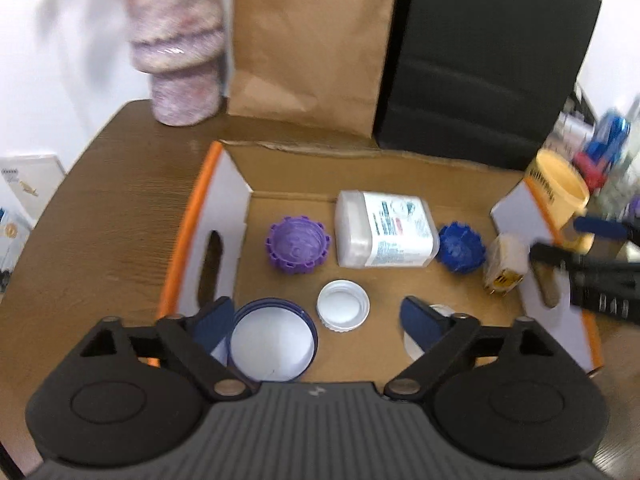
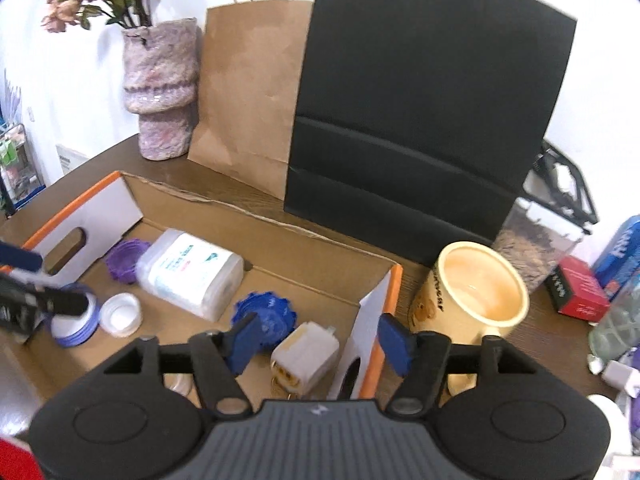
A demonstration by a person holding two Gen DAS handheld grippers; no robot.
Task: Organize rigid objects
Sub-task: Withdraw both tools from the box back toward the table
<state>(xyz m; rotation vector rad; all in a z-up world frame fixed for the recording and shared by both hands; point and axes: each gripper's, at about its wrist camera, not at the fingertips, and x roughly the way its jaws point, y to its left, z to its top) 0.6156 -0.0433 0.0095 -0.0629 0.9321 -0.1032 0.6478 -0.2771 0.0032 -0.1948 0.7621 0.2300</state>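
Note:
A shallow cardboard box point(image 1: 236, 188) point(image 2: 120, 200) holds a purple cap point(image 1: 298, 244), a labelled white container point(image 1: 384, 228), a blue cap point(image 1: 460, 246), a white cap point(image 1: 343, 311), a blue-rimmed lid point(image 1: 272, 344) and a white plug adapter point(image 2: 306, 350). My left gripper point(image 1: 316, 322) hovers open over the box's near side, its fingers wide apart with nothing held. Over the box's right end my right gripper point(image 2: 320, 344) stands open above the adapter, pads clear of it. Each gripper also shows in the other view: the right gripper point(image 1: 576, 240), the left gripper point(image 2: 44, 282).
A cream mug point(image 2: 476, 292) stands just outside the box's right wall. Behind the box are a brown paper bag point(image 2: 248, 100), a black bag point(image 2: 420, 112) and a felt vase point(image 2: 160, 80). A red box point(image 2: 580, 292) and other clutter fill the right.

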